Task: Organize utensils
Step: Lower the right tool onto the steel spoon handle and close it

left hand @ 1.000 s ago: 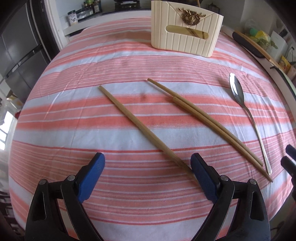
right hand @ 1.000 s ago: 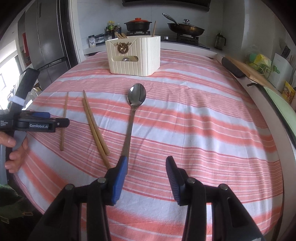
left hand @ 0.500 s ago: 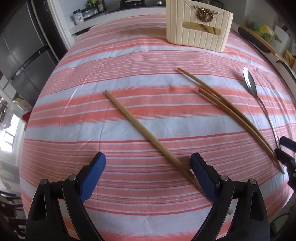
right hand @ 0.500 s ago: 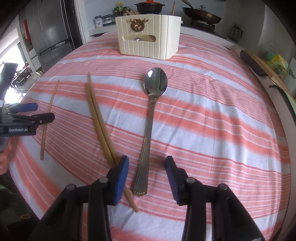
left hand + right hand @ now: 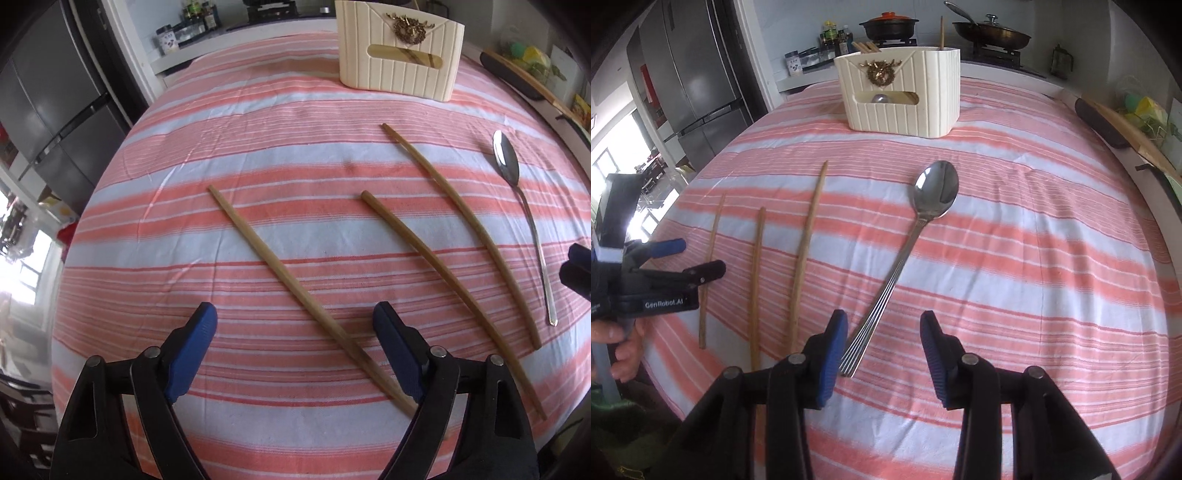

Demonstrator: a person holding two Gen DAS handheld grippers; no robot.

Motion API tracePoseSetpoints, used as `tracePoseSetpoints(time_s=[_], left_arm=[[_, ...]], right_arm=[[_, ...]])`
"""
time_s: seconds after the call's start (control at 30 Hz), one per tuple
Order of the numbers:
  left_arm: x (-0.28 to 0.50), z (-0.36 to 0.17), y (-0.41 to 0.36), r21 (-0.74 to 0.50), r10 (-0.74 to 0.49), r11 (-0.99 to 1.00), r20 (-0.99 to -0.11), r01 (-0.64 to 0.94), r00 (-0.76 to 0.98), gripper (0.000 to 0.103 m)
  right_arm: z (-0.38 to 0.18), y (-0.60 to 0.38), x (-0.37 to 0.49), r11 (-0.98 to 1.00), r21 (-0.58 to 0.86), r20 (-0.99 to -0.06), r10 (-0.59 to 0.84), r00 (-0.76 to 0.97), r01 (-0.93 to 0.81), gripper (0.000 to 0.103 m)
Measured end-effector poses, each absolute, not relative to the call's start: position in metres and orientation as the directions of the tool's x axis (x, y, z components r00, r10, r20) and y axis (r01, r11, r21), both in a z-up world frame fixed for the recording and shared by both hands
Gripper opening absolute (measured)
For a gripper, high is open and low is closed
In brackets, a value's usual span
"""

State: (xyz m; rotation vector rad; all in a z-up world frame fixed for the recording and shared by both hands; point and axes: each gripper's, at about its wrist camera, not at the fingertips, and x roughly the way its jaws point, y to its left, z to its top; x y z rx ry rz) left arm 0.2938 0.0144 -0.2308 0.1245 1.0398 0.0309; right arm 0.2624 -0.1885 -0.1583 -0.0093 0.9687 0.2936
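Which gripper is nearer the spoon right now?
Right. The right gripper is open over the spoon handle's end; the left gripper, jaws closing, is beyond three chopsticks, around the far one.

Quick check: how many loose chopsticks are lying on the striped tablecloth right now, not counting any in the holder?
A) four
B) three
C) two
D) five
B: three separate chopsticks lie on the cloth, the left, the middle and the right, beside the metal spoon.
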Motion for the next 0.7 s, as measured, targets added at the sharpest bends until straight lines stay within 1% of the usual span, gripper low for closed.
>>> tracePoseSetpoints(time_s=[0.07,0.1,0.13,0.17,0.2,0.23,0.33,0.4,0.5,0.53,0.57,0.6,0.63,0.67,0.7], left_arm=[[0.294,-0.229,0.012,0.099,0.046,0.992,-0.859,0.077,0.509,0.065],[0.294,-0.229,0.01,0.101,0.029,0.988,-0.859,0.114,0.51,0.061],[0.294,-0.227,0.007,0.107,0.013,0.982,-0.86,0.155,0.51,0.048],[0.293,-0.226,0.004,0.118,0.003,0.973,-0.863,0.197,0.505,0.033],[0.292,-0.225,0.002,0.135,0.001,0.963,-0.868,0.235,0.496,0.028],[0.291,-0.224,0.002,0.151,0.003,0.953,-0.872,0.263,0.489,0.026],[0.292,-0.221,0.012,0.131,-0.021,0.945,-0.891,0.301,0.454,0.021],[0.296,-0.219,0.027,0.089,-0.034,0.962,-0.901,0.26,0.432,0.021],[0.298,-0.219,0.052,0.006,-0.061,0.988,-0.906,0.157,0.418,0.023],[0.298,-0.219,0.061,-0.04,-0.088,0.992,-0.905,0.122,0.415,0.03],[0.297,-0.218,0.07,-0.087,-0.116,0.992,-0.902,0.088,0.416,0.044],[0.296,-0.217,0.079,-0.13,-0.141,0.99,-0.895,0.055,0.424,0.05],[0.294,-0.215,0.086,-0.159,-0.153,0.987,-0.887,0.024,0.435,0.06],[0.292,-0.213,0.092,-0.18,-0.159,0.984,-0.881,-0.005,0.445,0.064],[0.29,-0.212,0.098,-0.195,-0.162,0.98,-0.877,-0.028,0.452,0.065]], right_arm=[[-0.163,-0.187,0.275,0.961,0.116,-0.817,0.237,0.526,-0.252,0.042],[-0.167,-0.184,0.281,0.958,0.117,-0.823,0.241,0.514,-0.263,0.042],[-0.171,-0.179,0.284,0.952,0.118,-0.825,0.251,0.505,-0.281,0.041],[-0.175,-0.174,0.285,0.949,0.099,-0.83,0.245,0.5,-0.3,0.034],[-0.178,-0.17,0.285,0.952,0.053,-0.837,0.207,0.506,-0.302,0.018],[-0.178,-0.17,0.283,0.955,0.017,-0.833,0.177,0.525,-0.295,0.014],[-0.177,-0.183,0.278,0.968,0.018,-0.84,0.151,0.521,-0.252,0.01],[-0.178,-0.197,0.271,0.977,-0.004,-0.843,0.111,0.527,-0.213,0.009],[-0.177,-0.217,0.26,0.988,-0.001,-0.852,0.081,0.518,-0.156,0.01],[-0.177,-0.222,0.256,0.989,0.001,-0.854,0.078,0.514,-0.148,0.01],[-0.176,-0.225,0.253,0.99,0.008,-0.856,0.081,0.511,-0.143,0.01],[-0.176,-0.227,0.25,0.99,0.02,-0.856,0.09,0.509,-0.142,0.01],[-0.176,-0.229,0.247,0.989,0.03,-0.854,0.1,0.51,-0.142,0.01],[-0.176,-0.231,0.245,0.989,0.04,-0.853,0.108,0.51,-0.142,0.011],[-0.175,-0.234,0.244,0.989,0.052,-0.851,0.118,0.512,-0.14,0.019]])
